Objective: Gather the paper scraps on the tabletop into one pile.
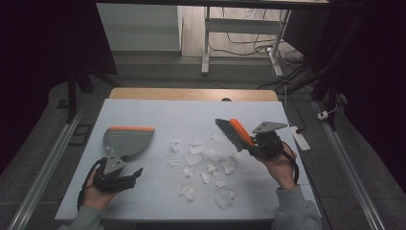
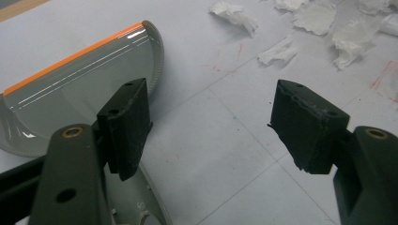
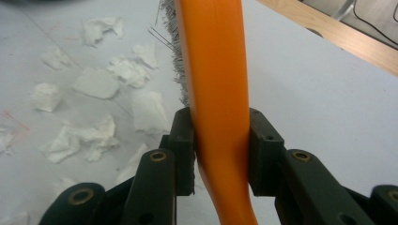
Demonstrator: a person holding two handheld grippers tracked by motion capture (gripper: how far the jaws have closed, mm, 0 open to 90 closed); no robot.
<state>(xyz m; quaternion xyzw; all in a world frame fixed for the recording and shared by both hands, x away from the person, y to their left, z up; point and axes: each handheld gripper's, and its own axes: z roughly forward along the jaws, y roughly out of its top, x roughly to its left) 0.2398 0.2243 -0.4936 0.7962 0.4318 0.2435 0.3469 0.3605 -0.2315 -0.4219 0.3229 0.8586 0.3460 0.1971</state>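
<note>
A grey dustpan with an orange lip lies flat at the table's left. My left gripper hovers just in front of it, open, with nothing between its pads. Part of the dustpan's handle runs under the left jaw. My right gripper is shut on the orange handle of a hand brush, held above the table at the right. Its grey bristles point toward several crumpled white paper scraps scattered mid-table.
The white table top has a wooden strip along its far edge. A white power strip lies off the right edge. Cables and desk legs stand on the floor beyond.
</note>
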